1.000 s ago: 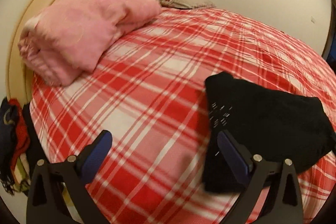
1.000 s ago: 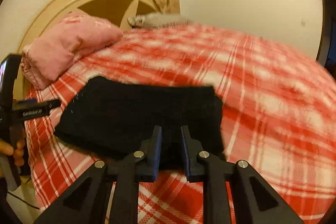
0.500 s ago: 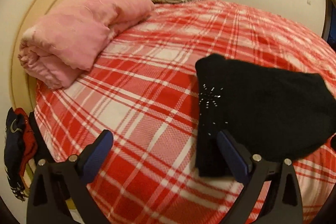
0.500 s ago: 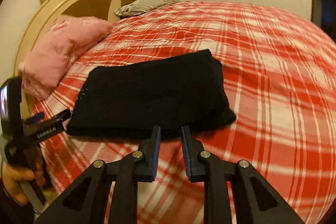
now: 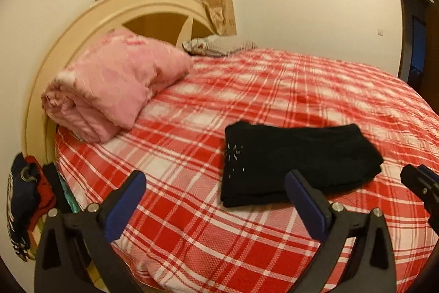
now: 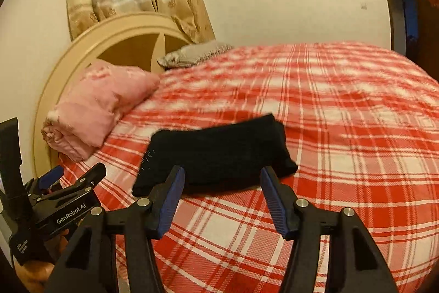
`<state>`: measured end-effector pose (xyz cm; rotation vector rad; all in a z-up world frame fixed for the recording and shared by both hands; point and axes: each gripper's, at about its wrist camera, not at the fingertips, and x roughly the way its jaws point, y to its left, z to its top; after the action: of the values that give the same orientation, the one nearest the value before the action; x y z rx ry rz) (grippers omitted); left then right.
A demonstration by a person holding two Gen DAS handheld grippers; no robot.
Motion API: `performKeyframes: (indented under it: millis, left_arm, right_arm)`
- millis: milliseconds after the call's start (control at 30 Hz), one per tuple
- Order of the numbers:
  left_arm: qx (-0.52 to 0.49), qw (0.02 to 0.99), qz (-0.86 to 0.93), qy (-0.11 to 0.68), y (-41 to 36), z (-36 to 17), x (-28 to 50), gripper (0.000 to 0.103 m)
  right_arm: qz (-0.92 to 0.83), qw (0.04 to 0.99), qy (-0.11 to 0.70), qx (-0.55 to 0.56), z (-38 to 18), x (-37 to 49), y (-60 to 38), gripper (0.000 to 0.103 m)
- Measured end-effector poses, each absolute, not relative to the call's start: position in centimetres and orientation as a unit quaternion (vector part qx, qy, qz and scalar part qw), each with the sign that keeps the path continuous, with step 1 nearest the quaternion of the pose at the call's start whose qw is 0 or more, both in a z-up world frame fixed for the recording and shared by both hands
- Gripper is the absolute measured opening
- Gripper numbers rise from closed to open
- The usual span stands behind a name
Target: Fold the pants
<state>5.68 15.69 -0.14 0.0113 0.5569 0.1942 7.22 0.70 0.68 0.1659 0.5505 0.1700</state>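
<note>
The black pants [image 5: 296, 158] lie folded into a flat rectangle on the red plaid bed [image 5: 301, 89], with small sparkly studs near their left edge. My left gripper [image 5: 215, 183] is open, held above the bed's near edge, left of and short of the pants, with nothing between its blue pads. In the right wrist view the same pants [image 6: 216, 153] lie just beyond my right gripper [image 6: 222, 175], which is open and empty. The left gripper's side [image 6: 68, 183] shows at the lower left there, held by a hand.
A rolled pink quilt [image 5: 115, 84] sits at the head of the bed against the cream round headboard [image 5: 90, 24]. A grey pillow [image 5: 219, 47] lies farther back. Dark and red cloth [image 5: 24, 199] hangs off the left side. A dark doorway [image 5: 414, 32] stands at the right.
My right gripper has opened, letting go of the pants, and drawn back and up. Both cameras have pulled away, so the folded pants look smaller and farther off.
</note>
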Motion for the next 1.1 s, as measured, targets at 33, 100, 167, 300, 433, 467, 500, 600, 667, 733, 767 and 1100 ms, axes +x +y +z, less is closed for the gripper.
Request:
performKeyframes:
  millis: [33,100,167,300,433,467,500,600,667,733,767,1100]
  left_arm:
    - [0.01,0.959,0.096,0.265,15.5,0.4,5.2,0.103]
    - [0.012,0.962,0.099,0.254,15.4,1.1,4.7,0.103]
    - [0.013,0.964,0.099,0.246,15.3,1.6,4.3,0.103]
    - [0.02,0.968,0.098,0.228,14.8,2.4,3.4,0.103]
    - [0.027,0.969,0.098,0.225,14.2,2.8,3.3,0.103]
    - [0.028,0.969,0.098,0.226,14.1,2.7,3.2,0.103]
    - [0.027,0.969,0.097,0.226,14.1,2.7,3.1,0.103]
    - [0.028,0.968,0.095,0.229,13.8,2.7,3.2,0.103]
    - [0.03,0.968,0.096,0.229,13.6,2.6,3.1,0.103]
    - [0.03,0.968,0.095,0.231,13.5,2.6,3.1,0.103]
    - [0.029,0.968,0.094,0.231,13.5,2.5,3.1,0.103]
    - [0.032,0.967,0.092,0.234,13.0,2.4,3.1,0.103]
  right_arm:
    - [0.08,0.958,0.261,0.082,1.1,6.8,0.7,0.059]
    - [0.077,0.963,0.246,0.083,1.8,6.0,0.7,0.06]
    - [0.075,0.967,0.23,0.083,2.6,5.3,0.7,0.06]
    - [0.074,0.972,0.21,0.076,3.6,4.4,1.1,0.06]
    - [0.076,0.973,0.205,0.077,3.8,4.0,1.0,0.06]
    - [0.076,0.973,0.206,0.077,3.8,4.0,1.0,0.061]
    - [0.077,0.972,0.206,0.078,3.8,3.9,0.8,0.061]
    - [0.076,0.973,0.204,0.083,3.7,3.8,0.6,0.061]
    - [0.075,0.972,0.204,0.084,3.7,3.7,0.5,0.061]
    - [0.074,0.972,0.204,0.087,3.7,3.7,0.4,0.061]
    - [0.073,0.972,0.204,0.088,3.7,3.7,0.3,0.061]
    - [0.065,0.971,0.206,0.099,3.4,3.5,-0.3,0.061]
